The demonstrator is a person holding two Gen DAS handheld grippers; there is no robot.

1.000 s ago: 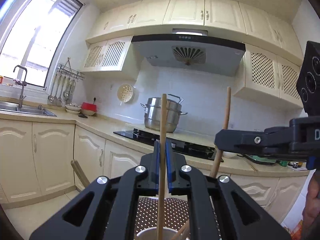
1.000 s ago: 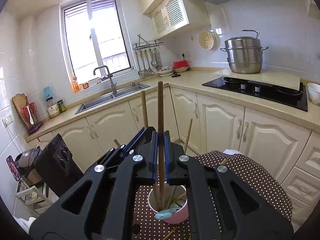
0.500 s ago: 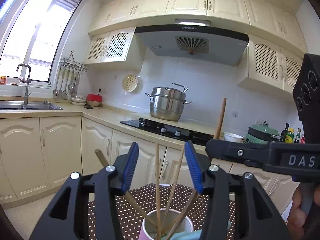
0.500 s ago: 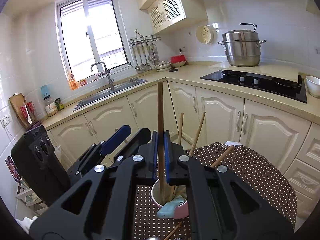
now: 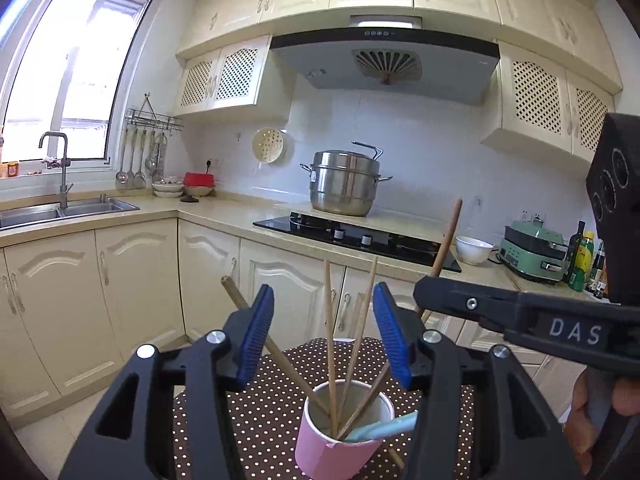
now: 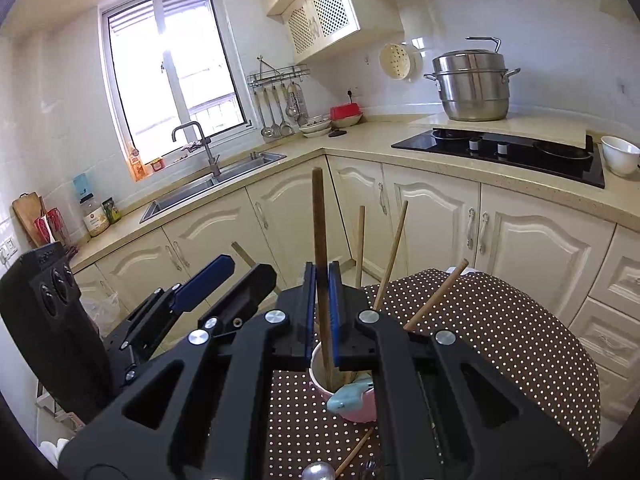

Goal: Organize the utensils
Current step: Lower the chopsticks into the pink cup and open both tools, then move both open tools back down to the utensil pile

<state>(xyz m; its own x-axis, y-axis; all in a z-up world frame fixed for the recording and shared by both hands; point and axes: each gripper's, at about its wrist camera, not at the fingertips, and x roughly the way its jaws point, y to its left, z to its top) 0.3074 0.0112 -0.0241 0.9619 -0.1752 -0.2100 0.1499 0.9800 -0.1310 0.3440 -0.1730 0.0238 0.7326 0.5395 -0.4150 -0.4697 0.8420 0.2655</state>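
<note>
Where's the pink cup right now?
The pink cup sits on the polka-dot tablecloth, low centre in both wrist views, just below the open left gripper. The right gripper holds a dark wooden stick upright into it.

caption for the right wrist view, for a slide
Right gripper clamps a dark wooden stick upright over the pink cup of utensils on the polka-dot tablecloth.

Wooden chopsticks (image 5: 330, 332) upright in pink cup (image 5: 320, 452)
</note>
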